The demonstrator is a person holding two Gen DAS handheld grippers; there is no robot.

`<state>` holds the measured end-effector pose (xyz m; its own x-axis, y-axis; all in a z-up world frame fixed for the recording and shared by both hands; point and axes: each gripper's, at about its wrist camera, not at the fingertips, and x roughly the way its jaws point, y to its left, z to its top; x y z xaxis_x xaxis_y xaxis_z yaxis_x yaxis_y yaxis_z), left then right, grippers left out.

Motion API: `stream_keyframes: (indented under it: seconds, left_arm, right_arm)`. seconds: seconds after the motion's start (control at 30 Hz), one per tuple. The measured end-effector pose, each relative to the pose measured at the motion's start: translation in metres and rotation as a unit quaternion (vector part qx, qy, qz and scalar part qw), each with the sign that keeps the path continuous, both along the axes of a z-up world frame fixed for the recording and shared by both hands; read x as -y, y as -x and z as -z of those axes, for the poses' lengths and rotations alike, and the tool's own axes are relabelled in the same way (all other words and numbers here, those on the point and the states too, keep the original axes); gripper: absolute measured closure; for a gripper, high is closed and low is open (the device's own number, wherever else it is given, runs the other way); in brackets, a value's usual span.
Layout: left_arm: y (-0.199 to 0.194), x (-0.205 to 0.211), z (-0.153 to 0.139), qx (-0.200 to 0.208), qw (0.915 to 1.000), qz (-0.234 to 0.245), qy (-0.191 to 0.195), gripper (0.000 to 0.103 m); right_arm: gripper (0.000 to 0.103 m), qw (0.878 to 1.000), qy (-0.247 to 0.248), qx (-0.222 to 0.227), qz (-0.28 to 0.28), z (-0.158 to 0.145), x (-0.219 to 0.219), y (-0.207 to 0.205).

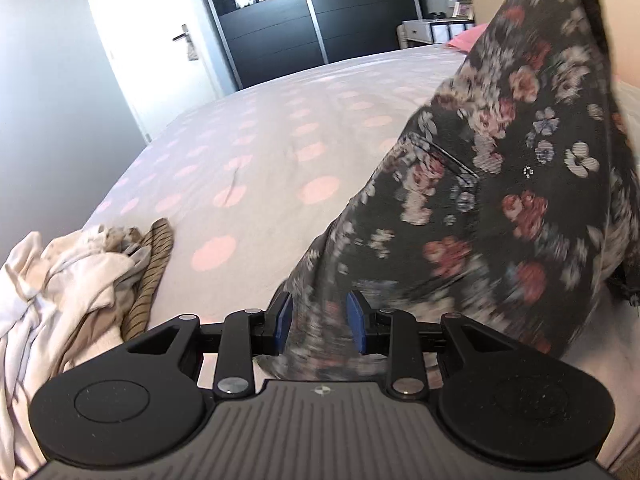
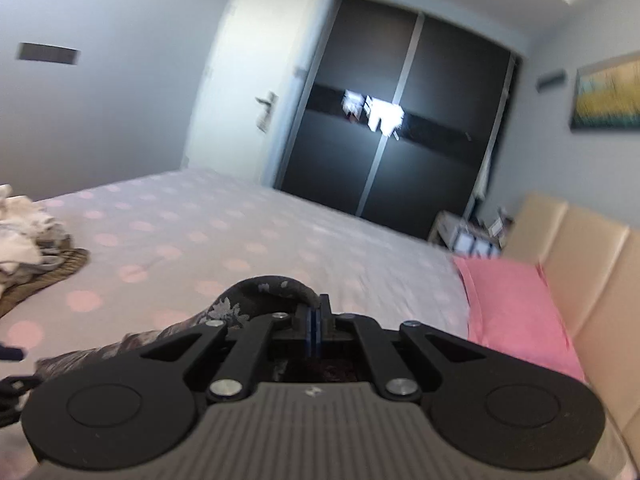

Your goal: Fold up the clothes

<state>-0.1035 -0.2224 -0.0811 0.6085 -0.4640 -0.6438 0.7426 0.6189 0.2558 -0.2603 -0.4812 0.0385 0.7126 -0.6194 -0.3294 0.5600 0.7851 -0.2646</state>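
A dark floral garment [image 1: 500, 184] hangs stretched from the upper right down over the bed [image 1: 280, 140] in the left wrist view. My left gripper [image 1: 320, 320] is open, its blue pads either side of the garment's lower corner, not closed on it. My right gripper [image 2: 314, 326] is shut on the garment's edge [image 2: 256, 300], which loops over its left finger and trails down to the left. The bed has a white cover with pink dots [image 2: 200, 236].
A pile of white and striped clothes [image 1: 80, 280] lies at the bed's left edge; it also shows in the right wrist view [image 2: 28, 248]. A pink pillow [image 2: 516, 304] lies by a beige headboard [image 2: 580, 264]. A dark wardrobe [image 2: 400, 128] and white door [image 2: 256, 92] stand beyond.
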Motion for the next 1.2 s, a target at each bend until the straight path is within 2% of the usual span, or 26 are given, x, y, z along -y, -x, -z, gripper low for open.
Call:
stream_keyframes:
  seconds: [0.07,0.23,0.4,0.47,0.53,0.73,1.07,1.13,1.2]
  left_arm:
    - [0.006,0.004,-0.002,-0.001,0.9999,0.015,0.002,0.073]
    - [0.021,0.019,0.004,0.007,0.9978,0.065,-0.015,0.064]
    - [0.037,0.03,0.025,0.02,0.9894,0.135,-0.05,0.061]
    - [0.043,0.034,0.035,0.026,0.984,0.164,-0.065,0.058]
    - [0.047,0.038,0.044,0.034,0.9778,0.186,-0.091,0.058]
    - [0.05,0.038,0.071,0.069,0.9576,0.237,-0.148,0.058]
    - [0.076,0.045,0.105,0.161,0.9258,0.286,-0.188,0.057]
    - [0.082,0.05,0.109,0.172,0.9219,0.292,-0.188,0.057]
    - [0.091,0.054,0.114,0.19,0.9127,0.307,-0.19,0.057]
  right_arm:
    - [0.1,1.0,-0.019,-0.009,0.019,0.009,0.027,-0.008]
    - [0.1,0.996,-0.021,-0.064,0.055,0.049,0.063,-0.027]
    - [0.093,0.993,-0.039,-0.085,0.07,0.068,0.086,-0.013]
    - [0.088,0.994,-0.045,-0.082,0.064,0.069,0.085,-0.004]
    - [0.079,0.994,-0.049,-0.08,0.057,0.07,0.081,0.005]
    - [0.075,0.993,-0.061,-0.085,0.047,0.082,0.071,0.035]
    - [0.073,0.984,-0.099,-0.124,0.087,0.121,0.082,0.074]
    - [0.073,0.98,-0.112,-0.133,0.093,0.131,0.088,0.081]
    - [0.073,0.977,-0.126,-0.143,0.098,0.142,0.091,0.087]
